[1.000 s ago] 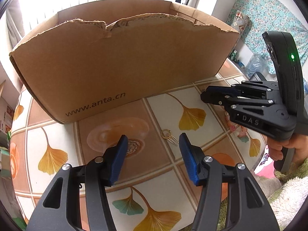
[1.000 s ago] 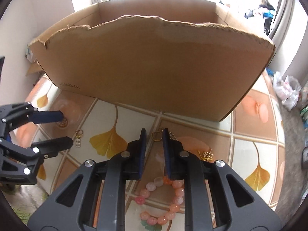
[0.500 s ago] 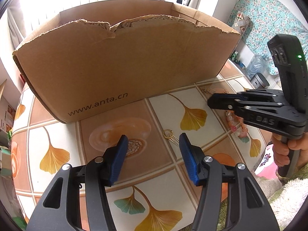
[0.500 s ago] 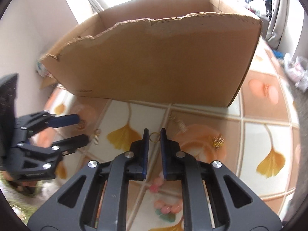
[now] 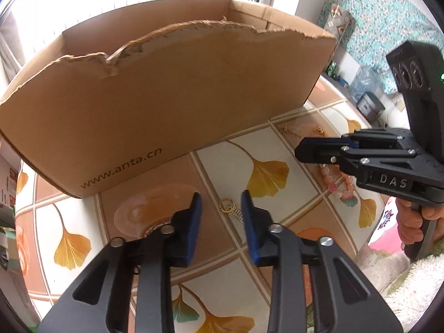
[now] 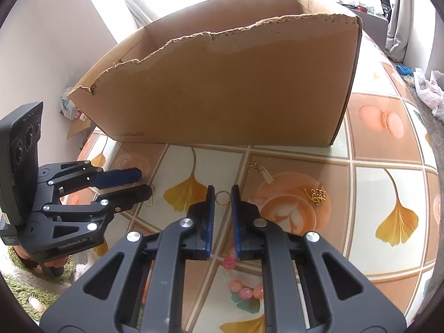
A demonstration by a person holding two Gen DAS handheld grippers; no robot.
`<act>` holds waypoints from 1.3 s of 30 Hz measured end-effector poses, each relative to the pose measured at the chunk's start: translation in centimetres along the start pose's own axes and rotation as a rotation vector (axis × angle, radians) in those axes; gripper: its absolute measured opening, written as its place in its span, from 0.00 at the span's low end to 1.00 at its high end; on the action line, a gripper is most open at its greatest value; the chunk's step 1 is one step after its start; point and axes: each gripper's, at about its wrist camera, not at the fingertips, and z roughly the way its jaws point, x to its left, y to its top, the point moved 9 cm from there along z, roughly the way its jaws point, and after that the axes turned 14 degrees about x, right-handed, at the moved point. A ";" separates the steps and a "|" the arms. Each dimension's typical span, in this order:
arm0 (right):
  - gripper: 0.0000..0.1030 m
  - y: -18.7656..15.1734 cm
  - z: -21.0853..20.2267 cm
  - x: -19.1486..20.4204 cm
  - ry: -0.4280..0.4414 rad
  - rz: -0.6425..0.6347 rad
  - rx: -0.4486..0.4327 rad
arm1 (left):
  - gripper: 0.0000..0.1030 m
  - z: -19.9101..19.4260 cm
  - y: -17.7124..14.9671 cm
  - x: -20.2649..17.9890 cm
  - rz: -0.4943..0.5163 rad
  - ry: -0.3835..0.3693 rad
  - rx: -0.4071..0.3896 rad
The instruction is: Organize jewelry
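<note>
Ginkgo-patterned tiles cover the counter (image 6: 394, 183), with the cardboard box (image 6: 236, 88) at twelve o'clock. Your right tool (image 6: 222, 197) is narrow, pinching a gold ring (image 6: 222, 196); lift it steadily over the box's torn rim. Your left tool (image 5: 221, 204) is closing around the ring earring (image 5: 230, 208), not yet touching; center the loop before squeezing. Bead bracelet (image 6: 244, 288) waits at six o'clock.
</note>
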 end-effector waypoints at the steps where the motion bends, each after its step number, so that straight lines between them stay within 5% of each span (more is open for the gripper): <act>1: 0.10 0.1 0.0 0.1 0.003 -0.001 -0.001 | 0.21 0.0 0.0 0.0 0.002 0.011 0.001; 6: 0.10 -0.1 -0.2 -0.3 0.015 -0.003 -0.005 | 0.17 0.2 -0.2 -0.2 0.037 0.080 0.027; 25: 0.10 0.0 -0.3 -0.6 0.035 0.009 -0.019 | 0.09 0.6 -0.2 -1.1 0.043 0.068 0.048; 39: 0.10 0.3 -3.8 0.4 0.029 -0.026 -0.094 | 0.09 -4.6 0.2 -0.8 0.048 0.008 -0.084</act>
